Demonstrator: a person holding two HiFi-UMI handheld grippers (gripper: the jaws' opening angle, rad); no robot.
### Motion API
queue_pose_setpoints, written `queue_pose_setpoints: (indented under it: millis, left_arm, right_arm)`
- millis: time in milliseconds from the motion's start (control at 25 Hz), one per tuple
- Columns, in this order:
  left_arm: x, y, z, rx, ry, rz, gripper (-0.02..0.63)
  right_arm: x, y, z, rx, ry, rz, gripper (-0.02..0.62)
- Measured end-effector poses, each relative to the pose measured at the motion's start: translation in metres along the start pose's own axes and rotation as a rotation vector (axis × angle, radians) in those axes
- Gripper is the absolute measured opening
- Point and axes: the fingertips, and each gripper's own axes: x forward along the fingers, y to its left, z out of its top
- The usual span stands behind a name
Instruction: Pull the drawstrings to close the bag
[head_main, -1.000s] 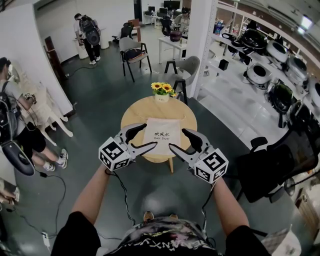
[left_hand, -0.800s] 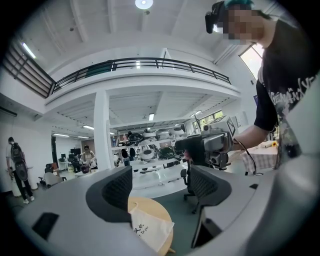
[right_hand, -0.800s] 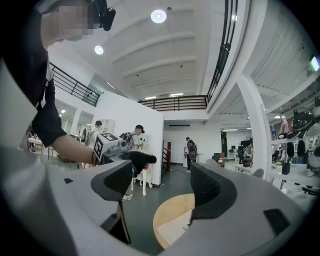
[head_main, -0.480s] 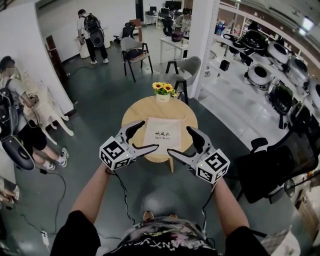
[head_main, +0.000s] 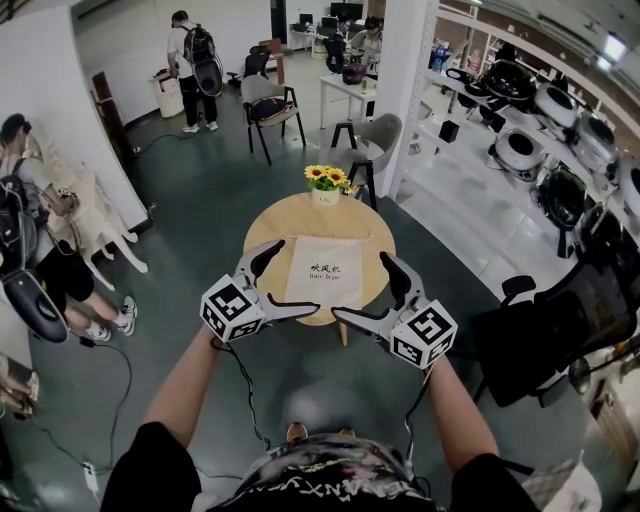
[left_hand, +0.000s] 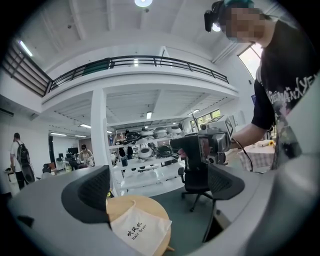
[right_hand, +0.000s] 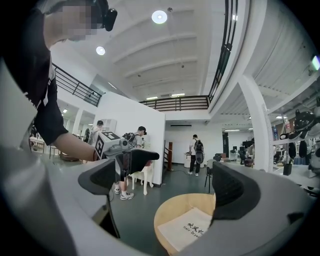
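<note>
A cream drawstring bag (head_main: 323, 270) with dark print lies flat on the round wooden table (head_main: 270, 230), far below both grippers. My left gripper (head_main: 296, 279) and right gripper (head_main: 361, 286) are held in the air in front of the table, facing each other. Both sets of jaws are opening wide with nothing between them. In the left gripper view the bag (left_hand: 139, 231) shows low between the jaws, with the right gripper (left_hand: 202, 146) across from it. In the right gripper view the bag (right_hand: 187, 230) lies on the table (right_hand: 172, 210), and the left gripper (right_hand: 125, 159) is opposite.
A small vase of sunflowers (head_main: 325, 180) stands at the table's far edge. A grey chair (head_main: 372, 140) and a white pillar (head_main: 405, 80) are behind it. A black office chair (head_main: 545, 320) is at the right. People stand at the left (head_main: 30, 240) and far back (head_main: 192, 65).
Both grippers' jaws have spread wider apart. The grippers have dropped a little. The person at the back has walked to the right.
</note>
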Motion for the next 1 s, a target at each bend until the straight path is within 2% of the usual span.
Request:
queue_pose_setpoints:
  millis: [720, 1000]
  left_arm:
    - [-0.002, -0.002, 0.004, 0.013, 0.000, 0.018, 0.588]
    - [0.002, -0.011, 0.005, 0.012, 0.007, -0.004, 0.588]
  right_arm:
    - [-0.003, 0.002, 0.000, -0.018, 0.007, -0.005, 0.584]
    - [-0.011, 0.001, 0.000, -0.034, 0.018, -0.001, 0.584]
